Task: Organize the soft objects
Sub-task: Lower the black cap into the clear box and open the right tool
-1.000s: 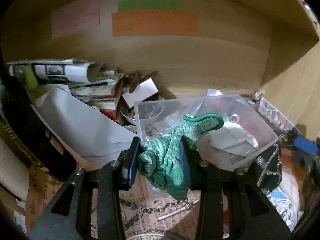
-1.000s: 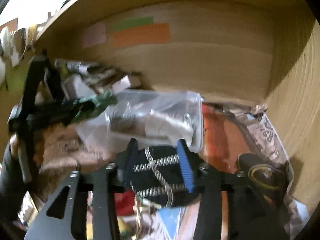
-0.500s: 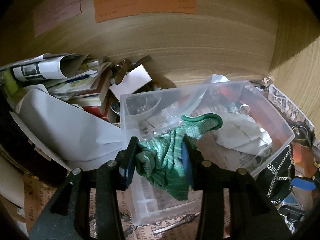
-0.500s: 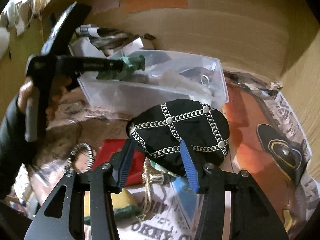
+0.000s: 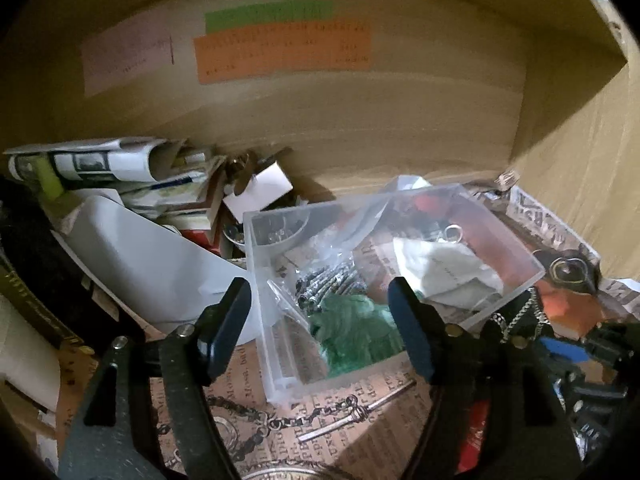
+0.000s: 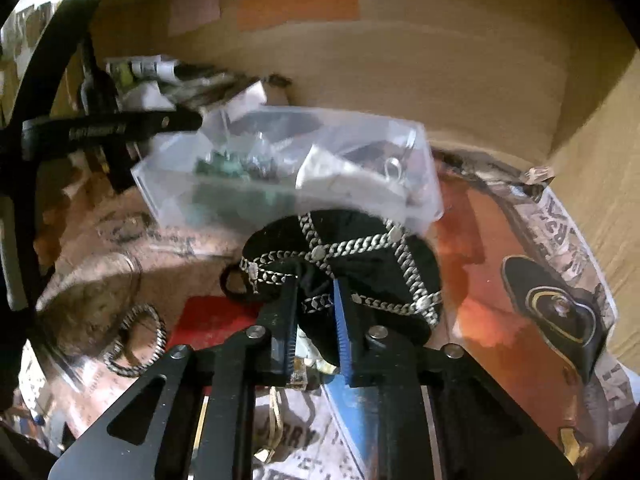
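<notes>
The green cloth [image 5: 352, 332] already lies in the clear bin [image 5: 280, 360] beneath the open, empty left hand-held gripper [image 5: 320, 328], while the right hand-held gripper [image 6: 316, 320] pinches the black pouch [image 6: 360, 264] (chain-trimmed) just beside the bin, not yet inside.

Left claw [image 5: 320, 328] black, silver screws, right claw [image 6: 316, 320] black with ribbed blue pads [image 6: 343, 336]
</notes>
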Demonstrator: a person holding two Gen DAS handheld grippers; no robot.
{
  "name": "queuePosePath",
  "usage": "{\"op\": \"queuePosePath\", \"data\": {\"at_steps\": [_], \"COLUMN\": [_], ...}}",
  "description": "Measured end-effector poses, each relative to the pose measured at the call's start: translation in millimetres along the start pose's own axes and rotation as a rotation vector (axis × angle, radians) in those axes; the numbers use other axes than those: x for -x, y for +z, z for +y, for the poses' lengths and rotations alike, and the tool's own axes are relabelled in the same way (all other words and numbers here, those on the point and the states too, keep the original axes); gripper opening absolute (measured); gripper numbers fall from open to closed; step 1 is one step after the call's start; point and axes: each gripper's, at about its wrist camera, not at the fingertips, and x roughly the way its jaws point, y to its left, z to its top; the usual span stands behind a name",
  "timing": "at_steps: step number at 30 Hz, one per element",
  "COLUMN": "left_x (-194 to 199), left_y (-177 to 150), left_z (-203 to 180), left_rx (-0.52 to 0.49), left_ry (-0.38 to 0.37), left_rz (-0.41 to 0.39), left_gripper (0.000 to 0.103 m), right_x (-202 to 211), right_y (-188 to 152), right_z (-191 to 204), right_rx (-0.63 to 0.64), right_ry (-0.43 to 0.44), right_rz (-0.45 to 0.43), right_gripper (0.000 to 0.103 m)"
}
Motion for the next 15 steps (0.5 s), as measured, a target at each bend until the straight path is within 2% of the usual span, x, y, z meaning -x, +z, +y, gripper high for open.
{"op": "queuePosePath", "data": {"at_steps": [3, 7, 15], "left_x": [12.8, 24.0, 40.5], "left_y": [-1.1, -7.1, -20.8], "left_z": [1.3, 3.8, 10.8], "left_rx": [-0.007, -0.001, 0.003], "left_ry": [-0.005, -0.018, -0.032], "left_rz": [-0.02, -0.031, -0.033], "left_gripper": [0.072, 0.081, 0.081], "right_x": [16.8, 44.6, 74.5], "right_y": [7.7, 21.9, 57.2], "right_z": [-3.4, -6.3, -5.5], "right_rx": [-0.014, -0.019, -0.007], "right_ry": [-0.005, -0.025, -0.055], "right_rz": [-0.054, -0.149, -0.299], "right_gripper": [0.014, 0.014, 0.013]}}
